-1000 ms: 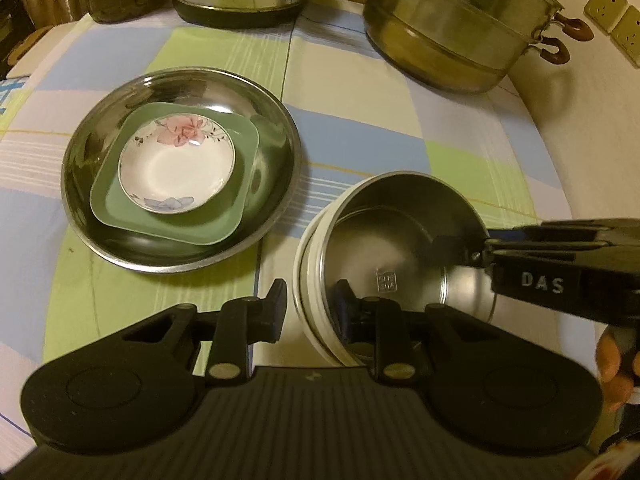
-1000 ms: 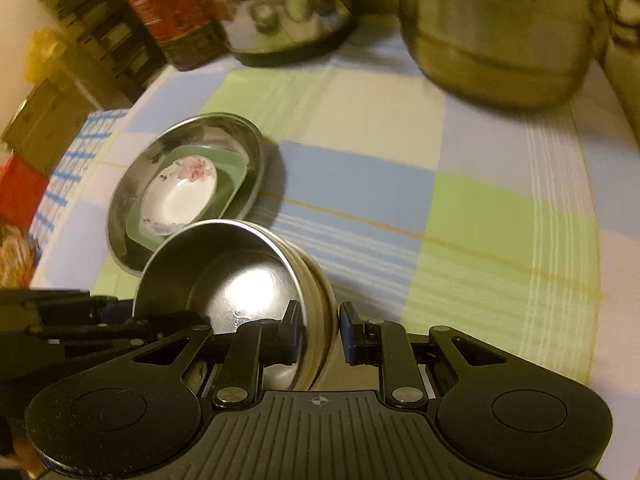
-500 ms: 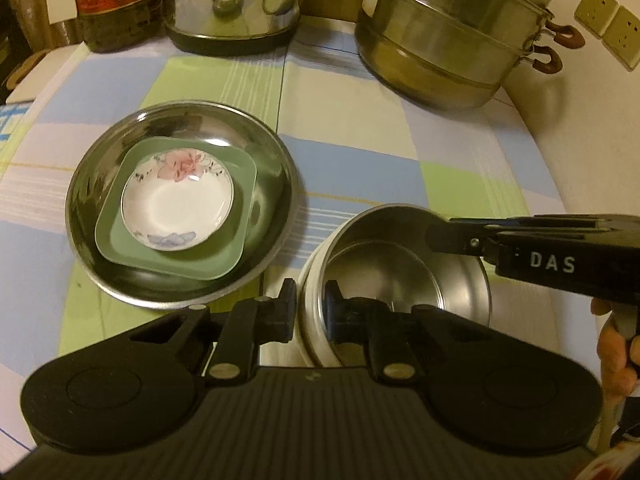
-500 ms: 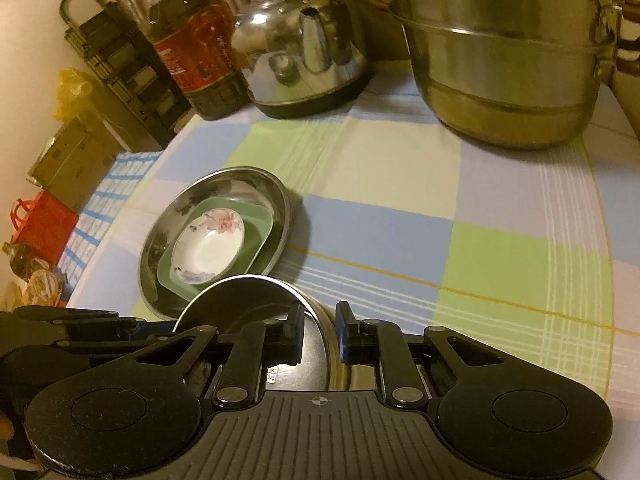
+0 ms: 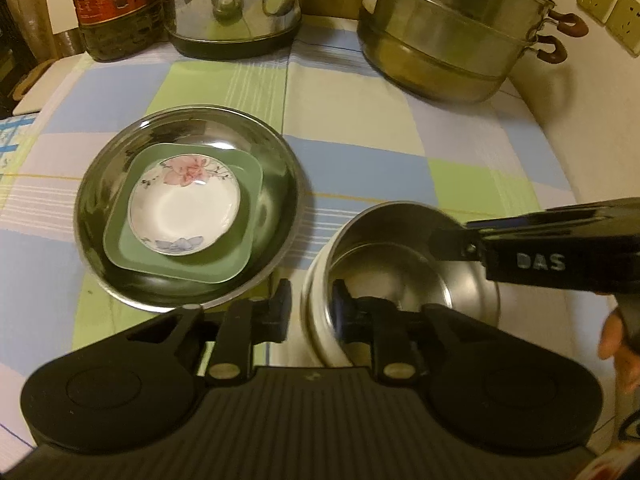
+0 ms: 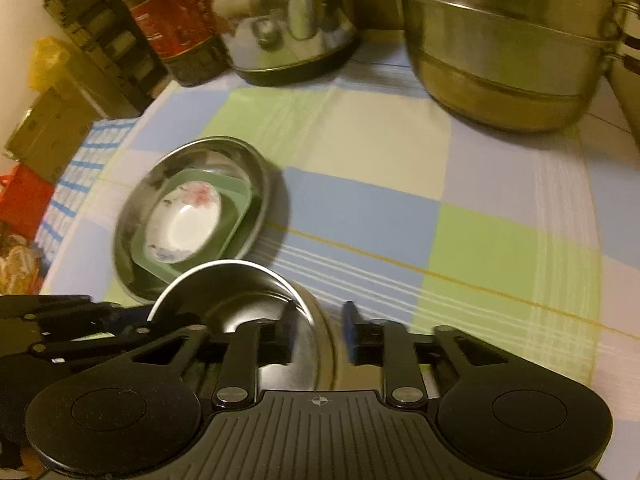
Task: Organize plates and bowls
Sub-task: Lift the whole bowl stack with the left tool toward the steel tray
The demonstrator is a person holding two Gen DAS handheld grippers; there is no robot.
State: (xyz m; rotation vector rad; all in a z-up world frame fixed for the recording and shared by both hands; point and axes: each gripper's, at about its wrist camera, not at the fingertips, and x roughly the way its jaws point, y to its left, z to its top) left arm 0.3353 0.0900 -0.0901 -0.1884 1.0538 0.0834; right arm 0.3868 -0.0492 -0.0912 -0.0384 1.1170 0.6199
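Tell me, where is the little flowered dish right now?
The flowered dish sits on a green plate inside the steel pan, left of centre in both views, just left of the steel bowl.

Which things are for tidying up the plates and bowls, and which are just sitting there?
For the job: steel bowl, steel plate, green square plate, flowered saucer.

Just sitting there: kettle, steamer pot, oil bottle, checked tablecloth.
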